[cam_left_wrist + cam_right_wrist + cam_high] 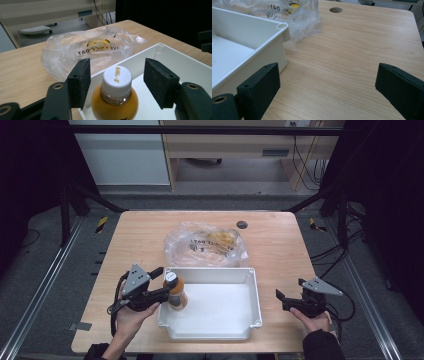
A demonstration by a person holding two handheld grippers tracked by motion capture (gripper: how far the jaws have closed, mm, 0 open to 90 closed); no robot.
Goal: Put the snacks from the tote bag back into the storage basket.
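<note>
plastic bag: mirrored print "day"; bottle cap: yellow print, unreadable.

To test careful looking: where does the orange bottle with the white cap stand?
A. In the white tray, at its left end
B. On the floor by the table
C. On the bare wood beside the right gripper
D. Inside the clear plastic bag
A: the orange bottle stands upright inside the white tray, by its left wall, between the open pads of the left gripper.

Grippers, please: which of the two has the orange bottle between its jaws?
The left gripper: its jaws stand open on either side of the orange bottle in the white tray, pads clear. The right gripper is open above bare table.
</note>
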